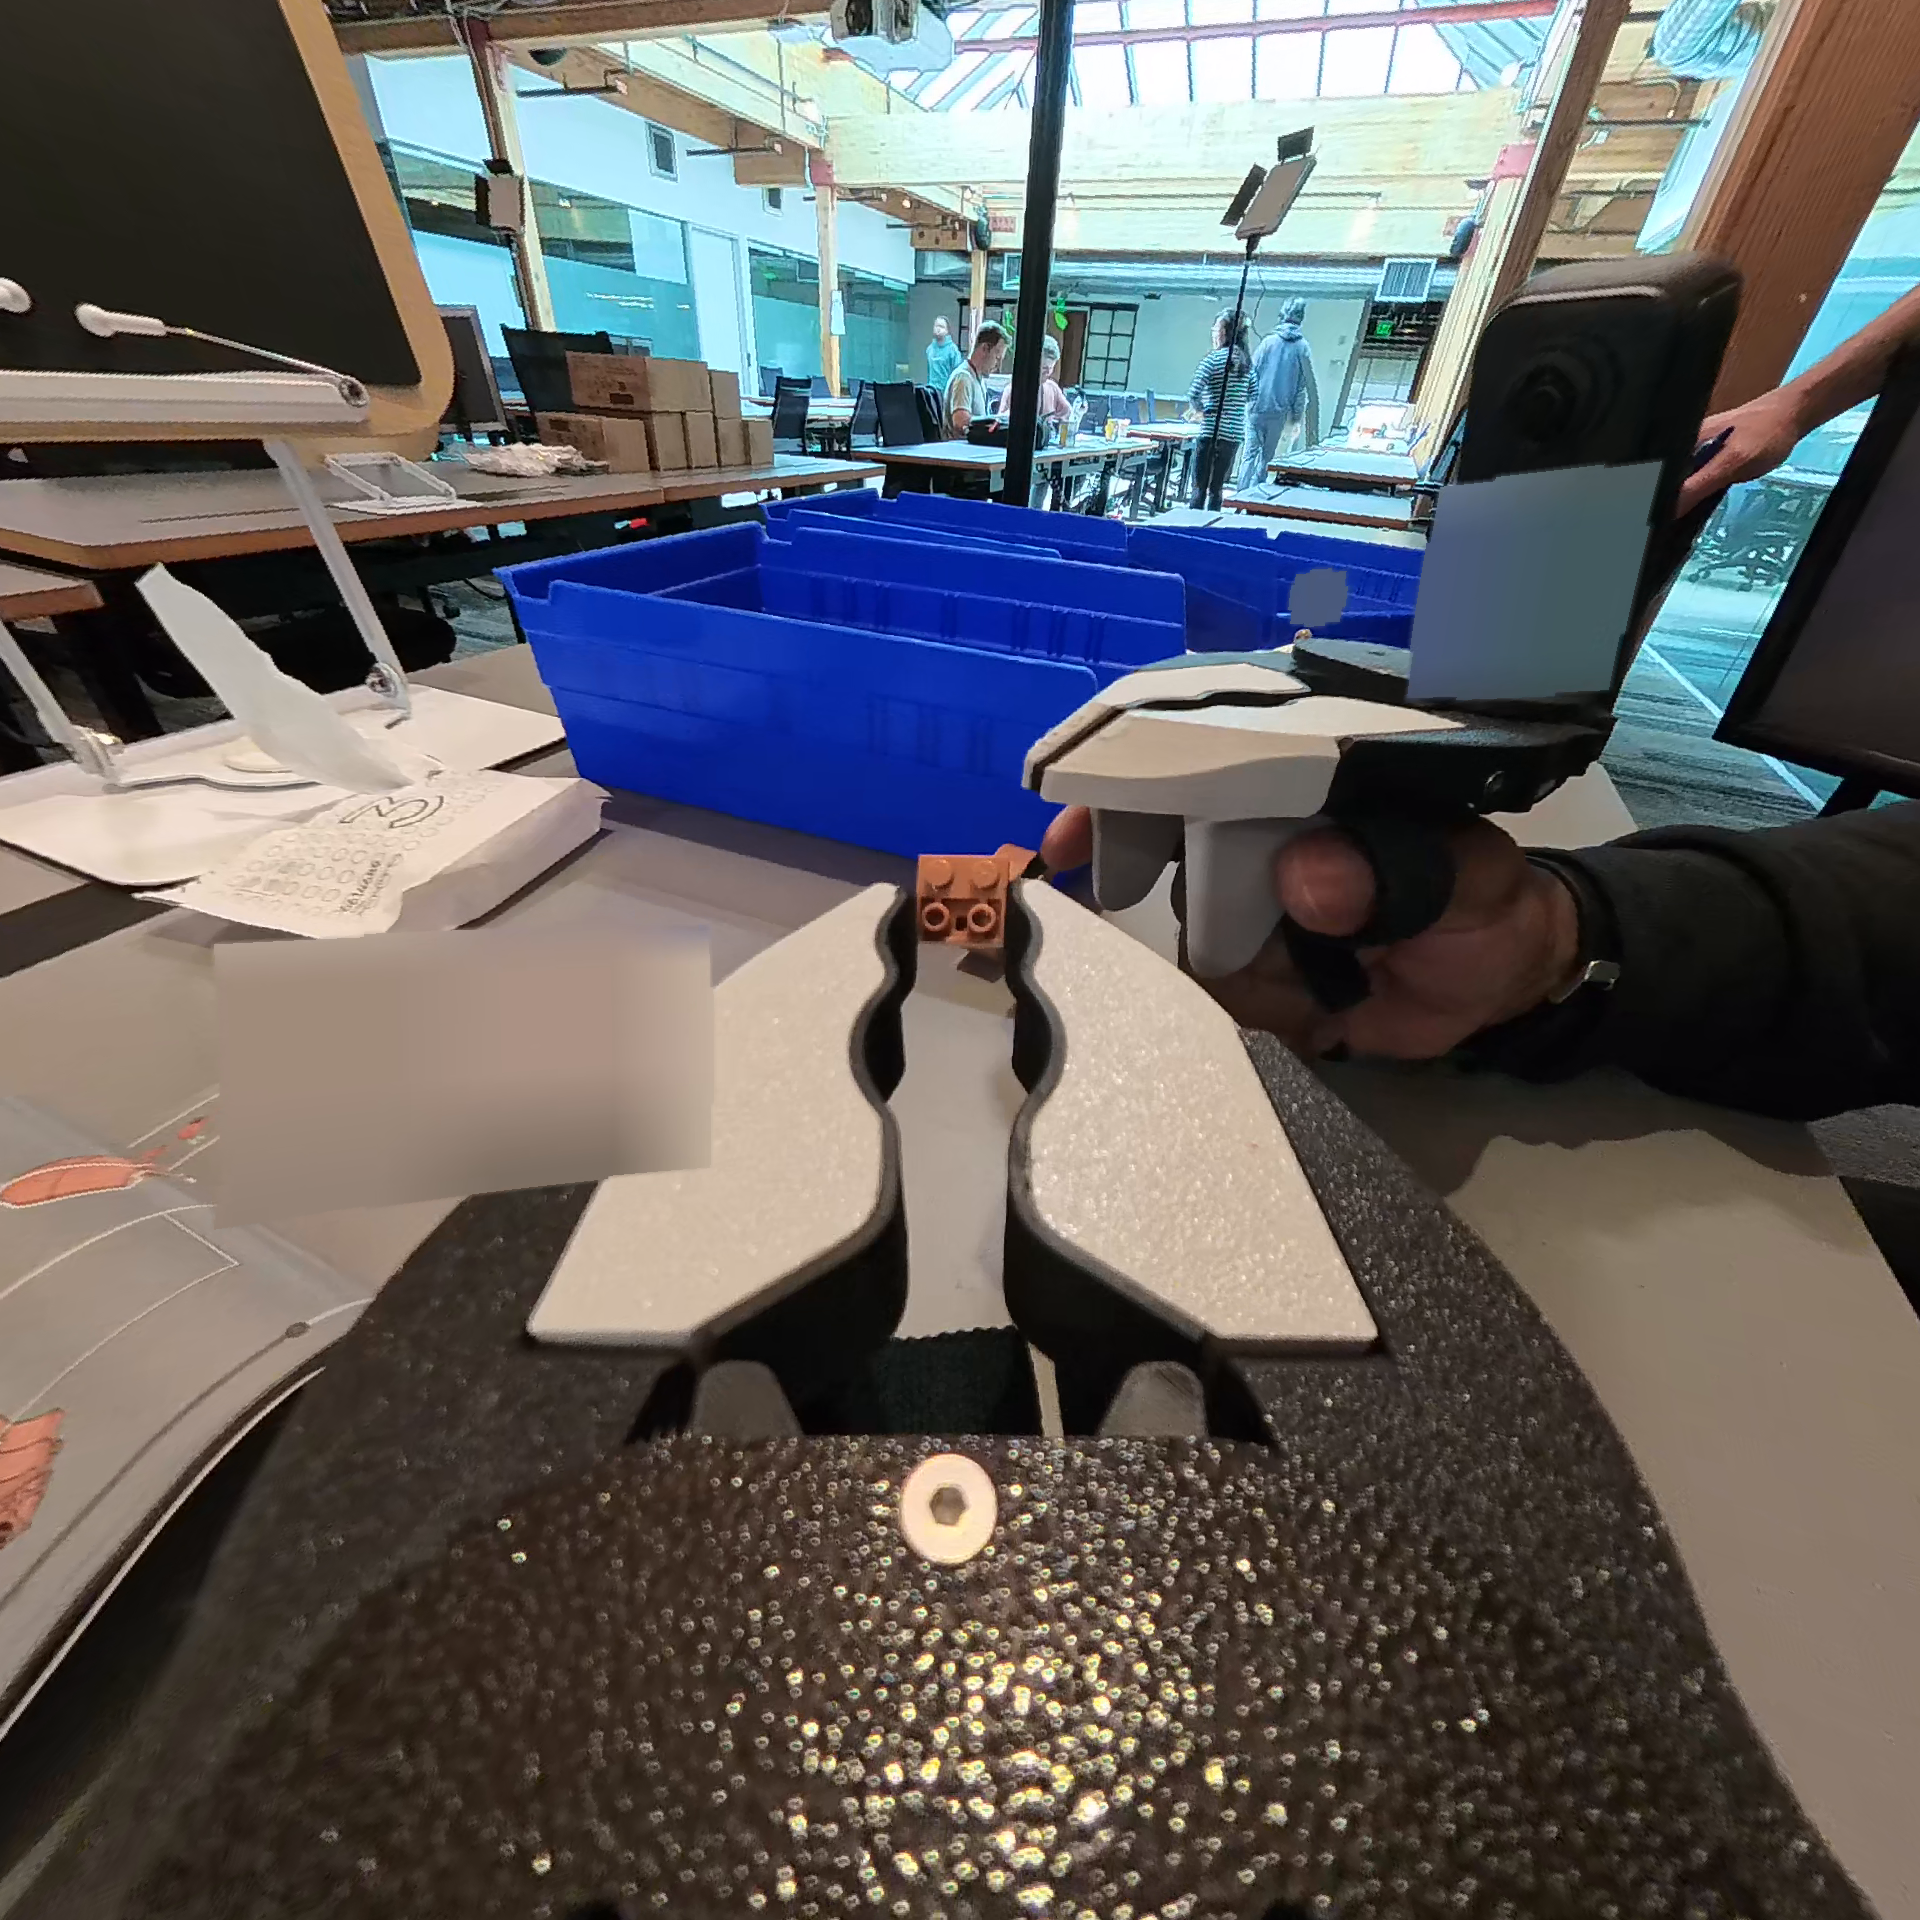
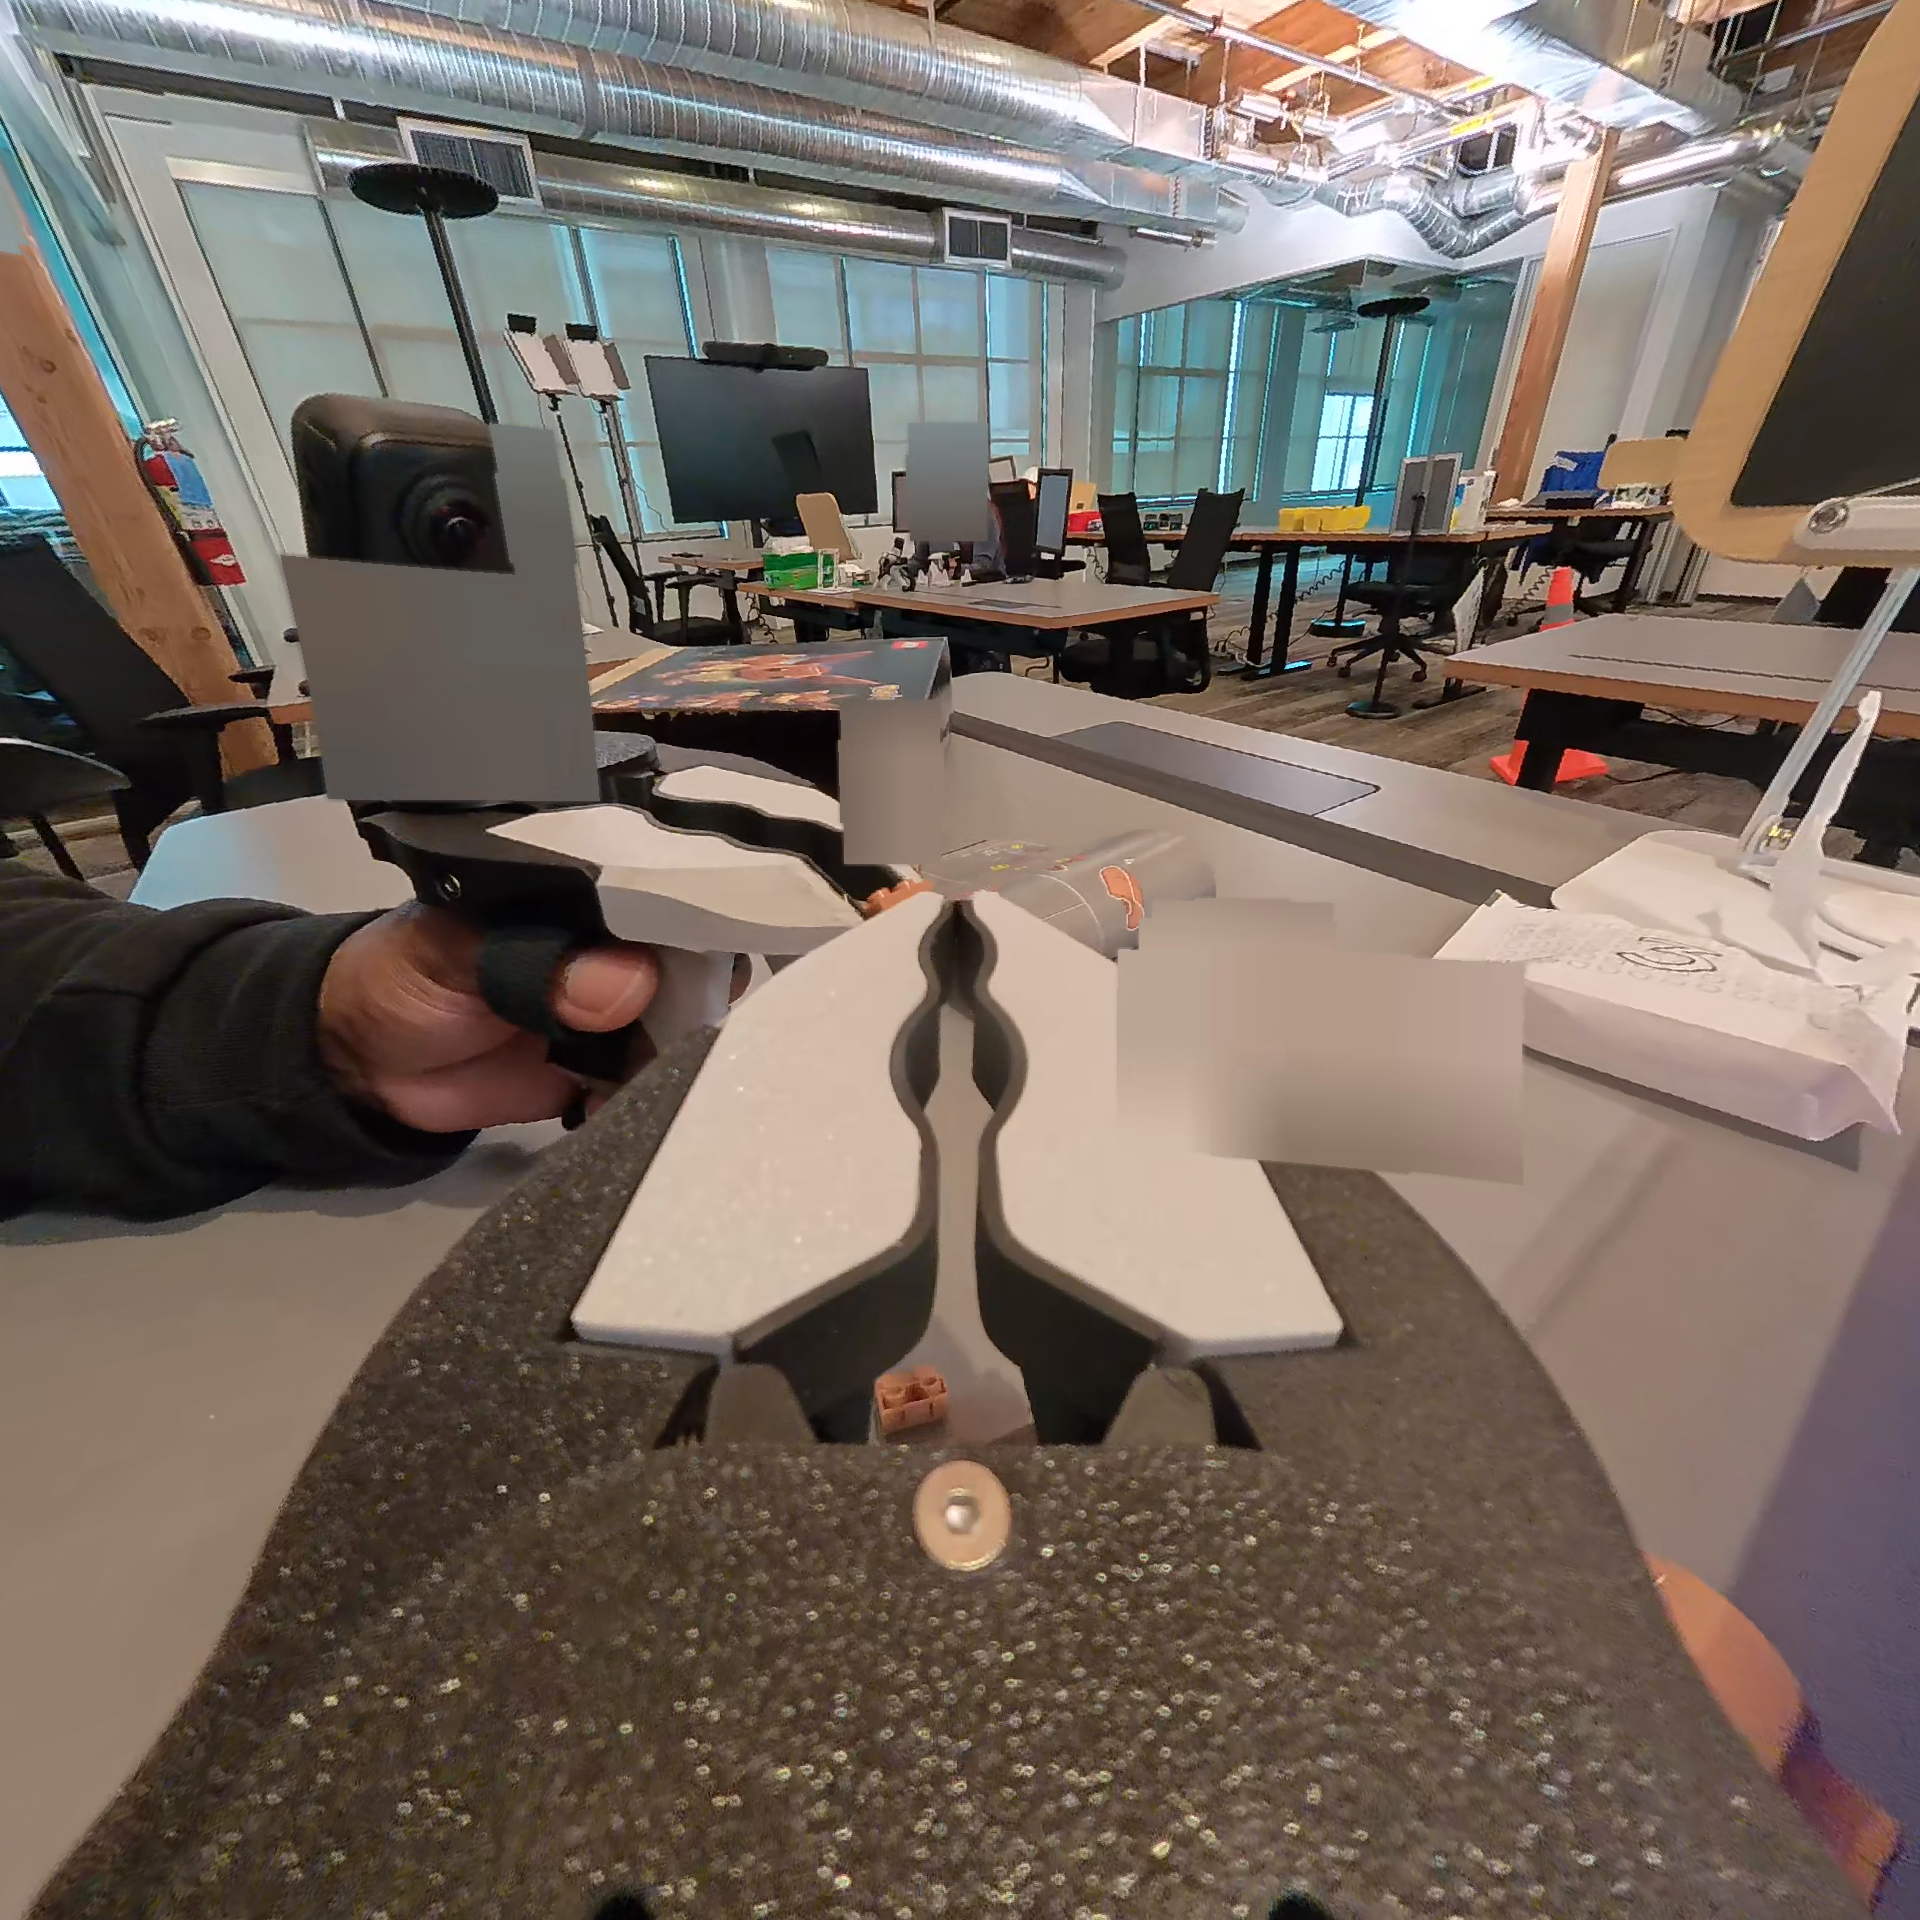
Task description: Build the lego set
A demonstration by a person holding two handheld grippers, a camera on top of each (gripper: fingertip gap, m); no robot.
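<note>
My left gripper (image 1: 961, 920) is shut on a small brown brick (image 1: 961, 902). Both pads press on its sides and hold it just above the grey table (image 1: 1662, 1299). The brick's studs face up and its hollow underside faces the camera. In the right wrist view the left gripper (image 2: 847, 899) comes in from the left, with the brick (image 2: 894, 890) at its tips. My right gripper (image 2: 954, 916) is shut, its fingertips together, right next to the left gripper's tips. It also shows in the left wrist view (image 1: 1044, 769), above and to the right of the brick. A second small brown brick (image 2: 912, 1403) lies on the table under the right gripper.
Blue bins (image 1: 831, 675) stand behind the grippers. An open instruction booklet (image 1: 104, 1299) lies at the left, its curled page (image 2: 1101, 883) ahead of the right gripper. Nearby are a white paper bag (image 1: 395, 852), a white stand (image 1: 312, 582) and a picture box (image 2: 769, 675). Left and right tips are no more than a few centimetres apart.
</note>
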